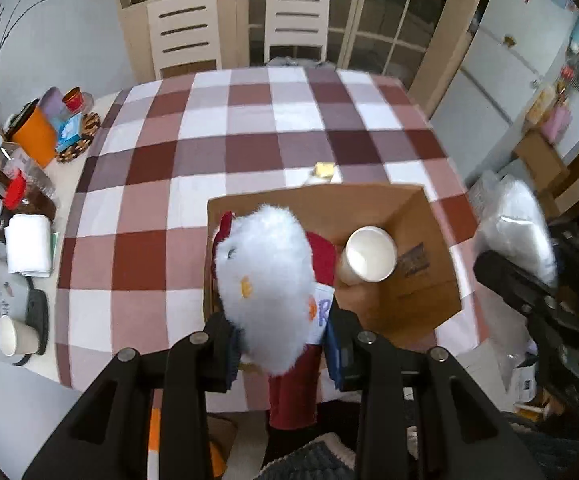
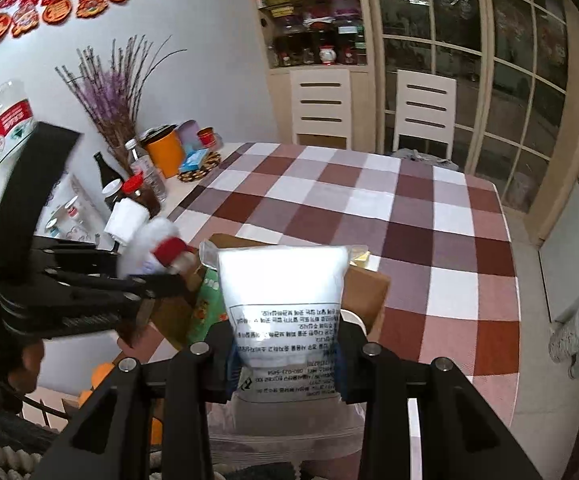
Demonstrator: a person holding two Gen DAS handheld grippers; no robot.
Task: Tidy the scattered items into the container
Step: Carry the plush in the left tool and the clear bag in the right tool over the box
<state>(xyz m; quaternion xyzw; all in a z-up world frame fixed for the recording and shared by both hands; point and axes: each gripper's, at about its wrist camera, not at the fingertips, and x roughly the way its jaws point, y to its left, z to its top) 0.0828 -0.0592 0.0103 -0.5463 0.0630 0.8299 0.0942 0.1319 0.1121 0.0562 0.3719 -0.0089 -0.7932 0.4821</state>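
Cardboard is what the container is made of: an open brown cardboard box (image 1: 405, 216) is seen on the near part of the checked red-and-white tablecloth (image 1: 193, 168) covering the desk (image 1: 85, 168). Inside the box, a white paper cup (image 1: 369, 254) is lying tilted against the right wall, mouth toward the camera, and something red (image 1: 323, 256) is glimpsed beside it, though whether that belongs to the toy cannot be told. A small yellow item (image 1: 324, 169) is seen on the cloth just behind the box's far wall.

Above the box's left half, a fluffy white plush toy with red clothing (image 1: 265, 280) is held up by the left gripper (image 1: 283, 350), whose fingers are clamped on the toy's lower part. Off to the right, a white plastic pouch printed with black text (image 2: 283, 304) is pinched at its lower end by the right gripper (image 2: 285, 364), fingers pressed against both sides; it is held upright near the box's near corner, just in front of it in the right wrist view. A green printed packet (image 2: 209, 300) is seen behind the pouch at the box's edge; whether it is inside cannot be told.
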